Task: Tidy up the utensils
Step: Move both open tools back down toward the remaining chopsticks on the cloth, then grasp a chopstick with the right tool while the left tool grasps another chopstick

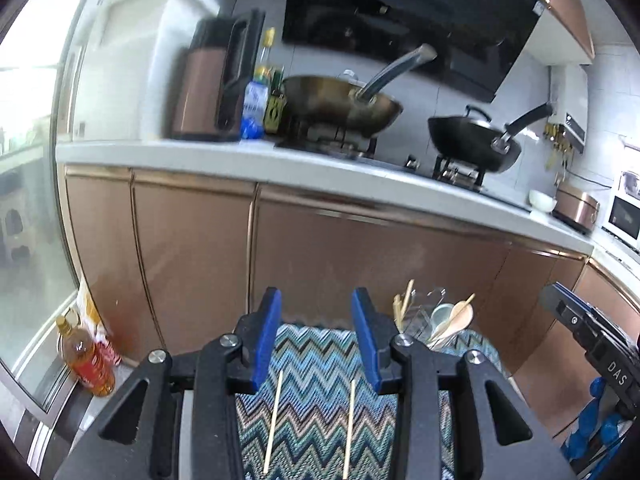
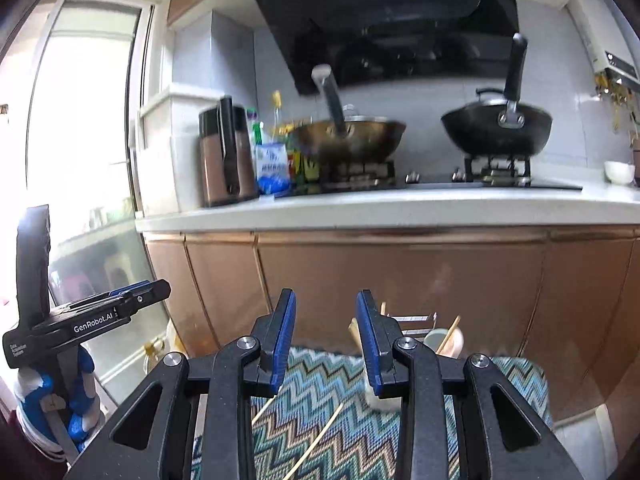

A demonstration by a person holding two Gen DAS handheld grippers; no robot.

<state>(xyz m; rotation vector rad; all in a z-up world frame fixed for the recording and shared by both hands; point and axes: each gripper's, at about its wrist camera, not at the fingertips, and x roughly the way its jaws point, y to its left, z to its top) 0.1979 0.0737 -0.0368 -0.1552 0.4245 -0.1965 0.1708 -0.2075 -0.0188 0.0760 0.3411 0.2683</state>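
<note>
Two thin wooden chopsticks (image 1: 273, 420) lie side by side on a zigzag-patterned mat (image 1: 316, 364). My left gripper (image 1: 316, 316) is open and empty, above the chopsticks' far ends. A clear utensil holder (image 1: 424, 320) at the mat's far right holds chopsticks, a wooden spoon (image 1: 456, 320) and a pale cup. In the right wrist view the chopsticks (image 2: 320, 436) lie slanted on the mat (image 2: 320, 376). My right gripper (image 2: 326, 320) is open and empty above them. The holder (image 2: 420, 324) is partly hidden behind its right finger.
Copper-coloured cabinets (image 1: 320, 248) and a white counter (image 1: 240, 156) stand behind the mat. On the stove are a golden wok (image 1: 340, 104) and a black wok (image 1: 472, 140). An oil bottle (image 1: 86, 356) stands on the floor at the left.
</note>
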